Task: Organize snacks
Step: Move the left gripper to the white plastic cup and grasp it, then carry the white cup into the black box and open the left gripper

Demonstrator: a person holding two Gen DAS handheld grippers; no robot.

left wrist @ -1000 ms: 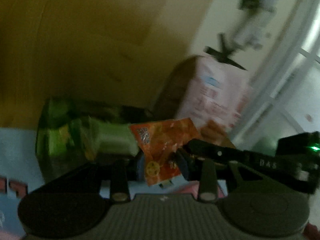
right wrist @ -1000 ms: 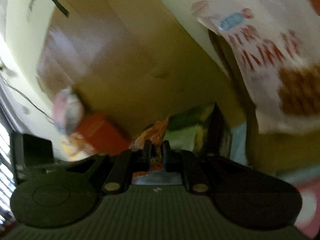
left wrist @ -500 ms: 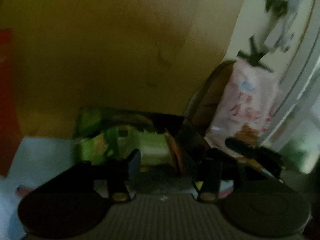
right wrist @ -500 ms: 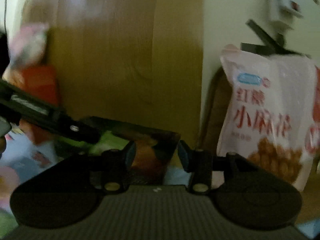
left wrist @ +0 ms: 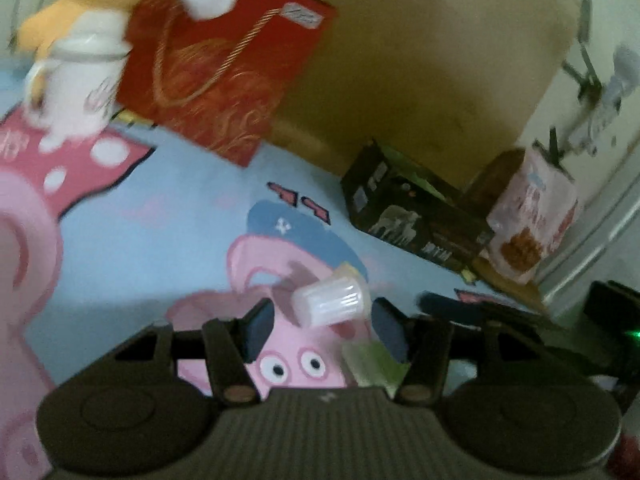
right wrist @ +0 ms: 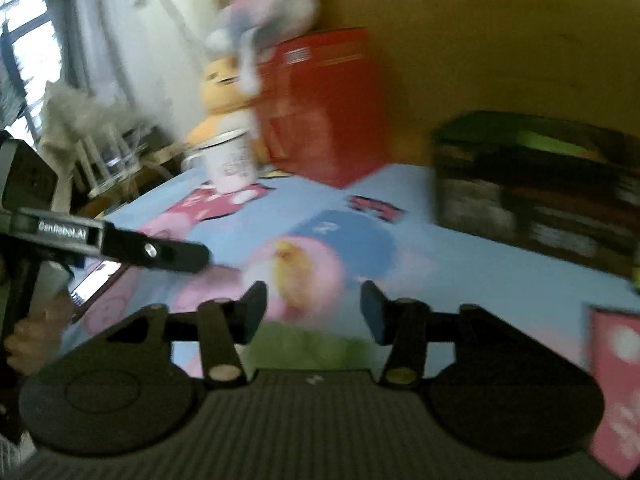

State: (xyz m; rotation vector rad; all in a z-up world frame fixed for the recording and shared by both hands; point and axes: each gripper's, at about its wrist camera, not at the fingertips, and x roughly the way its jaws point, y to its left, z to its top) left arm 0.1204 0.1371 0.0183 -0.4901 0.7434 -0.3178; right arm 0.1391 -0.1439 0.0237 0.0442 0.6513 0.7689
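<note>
My left gripper point(left wrist: 325, 330) hangs low over the cartoon mat point(left wrist: 160, 216), its jaws opening. A clear ribbed jelly cup point(left wrist: 328, 304) lies on its side between the fingertips, untouched by the pads. A pale green packet point(left wrist: 372, 360) lies just under the right finger. My right gripper point(right wrist: 312, 312) is also opening, with nothing gripped. A blurred yellowish cup point(right wrist: 294, 268) sits ahead of it and the green packet point(right wrist: 308, 346) below. The black snack box point(left wrist: 416, 216) stands at the back right, also seen as the black box point(right wrist: 536, 188).
A pink-white snack bag point(left wrist: 532, 220) leans beside the black box. A red gift bag point(left wrist: 224, 72), a white mug point(left wrist: 80, 80) and an orange plush point(right wrist: 224, 92) stand at the back left before a cardboard box point(left wrist: 420, 60). A hand point(right wrist: 32, 340) holds the left gripper.
Both grippers let go of the orange packet at the black box, opened, and swung away from it down to the mat.
</note>
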